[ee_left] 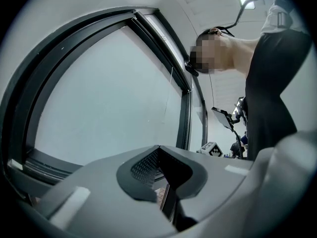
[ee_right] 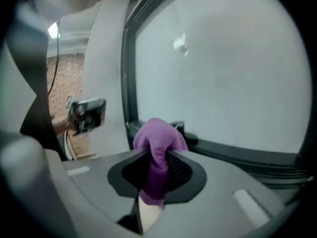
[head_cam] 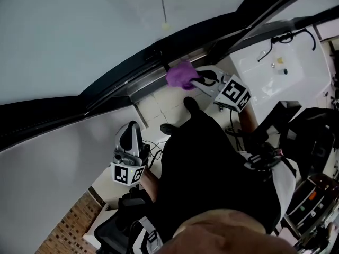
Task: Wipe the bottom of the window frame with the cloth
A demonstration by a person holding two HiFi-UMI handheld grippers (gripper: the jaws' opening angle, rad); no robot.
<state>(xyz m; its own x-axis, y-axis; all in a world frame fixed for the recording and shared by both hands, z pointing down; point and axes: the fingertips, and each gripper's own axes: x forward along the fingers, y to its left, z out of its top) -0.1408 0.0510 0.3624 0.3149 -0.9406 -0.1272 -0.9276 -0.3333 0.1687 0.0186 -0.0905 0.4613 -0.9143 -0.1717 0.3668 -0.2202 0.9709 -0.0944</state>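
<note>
A purple cloth (head_cam: pixel 181 74) is bunched in my right gripper (head_cam: pixel 197 81), which is shut on it and holds it against the dark bottom rail of the window frame (head_cam: pixel 135 81). In the right gripper view the cloth (ee_right: pixel 157 135) bulges out of the jaws of the right gripper (ee_right: pixel 158 157), just short of the bottom rail (ee_right: pixel 237 152). My left gripper (head_cam: pixel 130 137) hangs lower left, away from the frame, with its jaws together and nothing in them. Seen in its own view, the left gripper (ee_left: pixel 159 165) points up at the pane.
A white tiled sill (head_cam: pixel 161 107) lies under the rail. A blind cord (head_cam: pixel 164 12) hangs before the glass. A white counter (head_cam: pixel 270 75) with a black cable stands at right. The person's dark clothing (head_cam: pixel 212 168) fills the middle, with brick flooring (head_cam: pixel 66 229) at lower left.
</note>
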